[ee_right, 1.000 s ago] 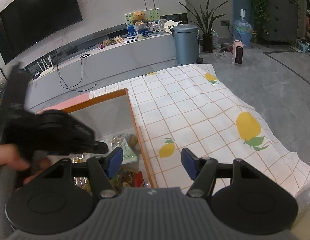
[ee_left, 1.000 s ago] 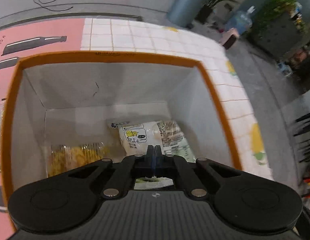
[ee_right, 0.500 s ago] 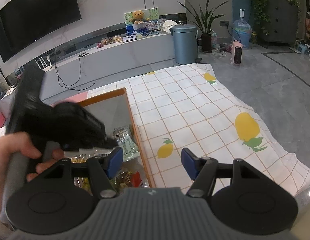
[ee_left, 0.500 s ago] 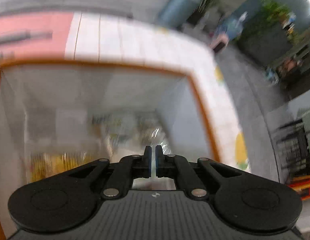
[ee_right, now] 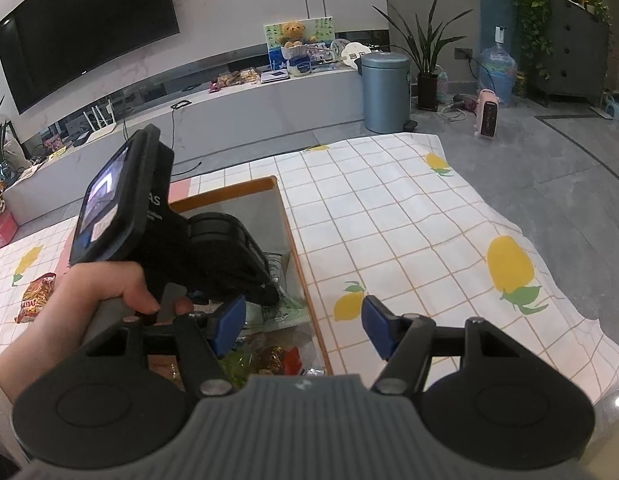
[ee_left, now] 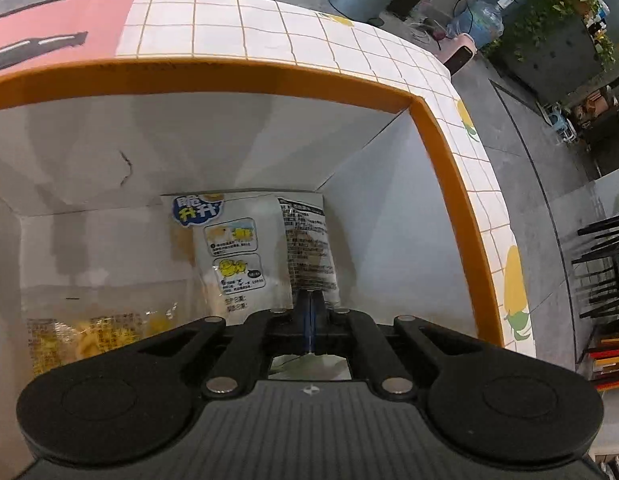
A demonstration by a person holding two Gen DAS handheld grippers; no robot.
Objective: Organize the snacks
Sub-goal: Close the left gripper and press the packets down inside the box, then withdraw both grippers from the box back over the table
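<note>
Left tongs (ee_left: 310, 312) pinched on a green-white packet (ee_right: 283, 308) | right tongs (ee_right: 303, 326) parted, empty | I read blue Chinese lettering on the white bag (ee_left: 245, 248) in the box (ee_left: 441, 152)

Left gripper (ee_left: 310, 312) fingers pressed together, tilted down; right gripper (ee_right: 303, 326) fingers apart.

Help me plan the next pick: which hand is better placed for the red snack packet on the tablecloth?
Left, probably: the red snack packet lies nearer the left gripper; the box separates it from the open right gripper.
</note>
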